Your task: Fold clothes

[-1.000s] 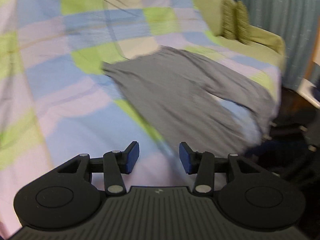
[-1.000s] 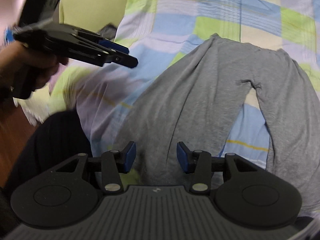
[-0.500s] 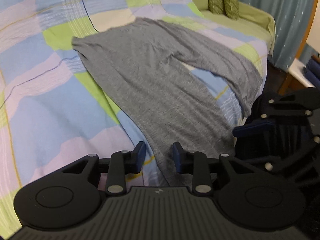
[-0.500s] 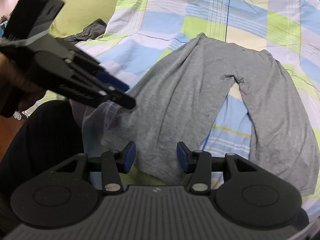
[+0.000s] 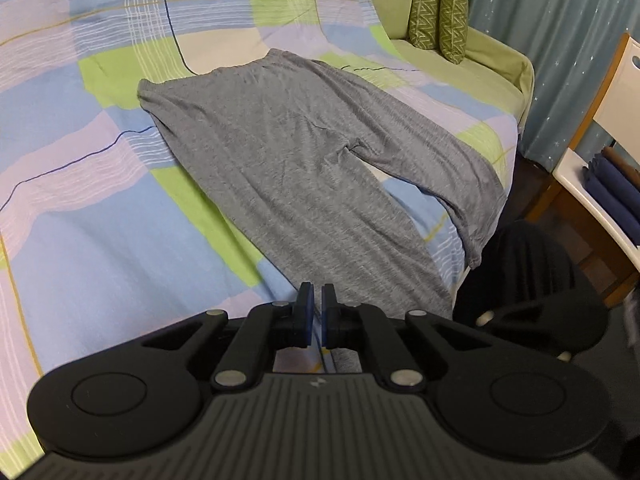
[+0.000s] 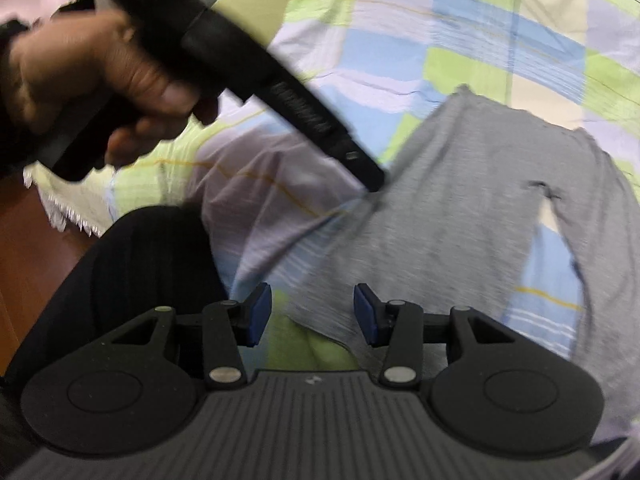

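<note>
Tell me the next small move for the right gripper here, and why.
Probably lower the right gripper and close it on the hem of the grey trousers. Its jaws stand open with that hem just ahead between them. The left gripper, whose jaws have just been closing, already seems pinched on the same leg's side edge.

surface: bed (image 5: 100,208) under a checked cover of blue, green, lilac and cream | on it: grey trousers (image 5: 288,168) lying flat, waistband toward the far side, legs spread apart toward the near edge, one hem hanging over the edge | far end: two green patterned cushions (image 5: 440,16) standing side by side
</note>
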